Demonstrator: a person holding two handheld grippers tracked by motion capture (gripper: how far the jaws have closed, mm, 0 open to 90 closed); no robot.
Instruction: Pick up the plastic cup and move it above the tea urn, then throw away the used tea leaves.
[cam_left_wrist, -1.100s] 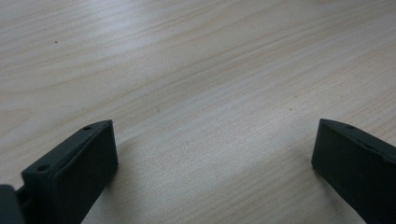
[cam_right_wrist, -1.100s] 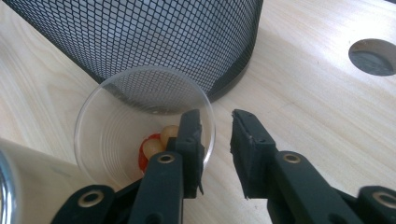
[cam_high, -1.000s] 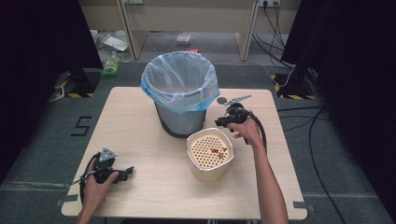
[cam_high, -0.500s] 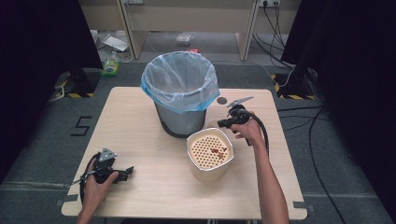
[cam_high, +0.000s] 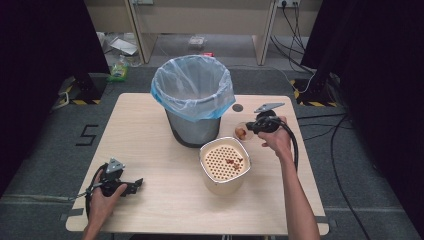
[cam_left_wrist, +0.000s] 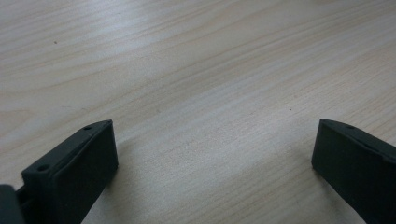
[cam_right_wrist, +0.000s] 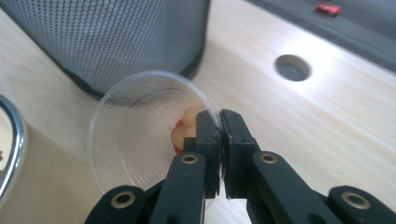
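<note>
The right gripper (cam_right_wrist: 219, 133) was clenched on the rim of a clear plastic cup (cam_right_wrist: 140, 135) holding peach-coloured scraps (cam_right_wrist: 184, 128), beside the bag-lined bin (cam_high: 194, 95) and crumb-strewn strainer pot (cam_high: 225, 165), while the left gripper (cam_left_wrist: 210, 154) sat released.

Bin (cam_high: 193, 102) stands at table (cam_high: 150, 125) centre, toward the far edge. Strainer pot (cam_high: 225, 165) sits just in front of it, to the right. Cup (cam_high: 241, 132) hangs right of bin, behind pot, in right tool (cam_high: 250, 131). Left tool (cam_high: 137, 184) rests on the table's near-left corner, well apart from the rest.
</note>
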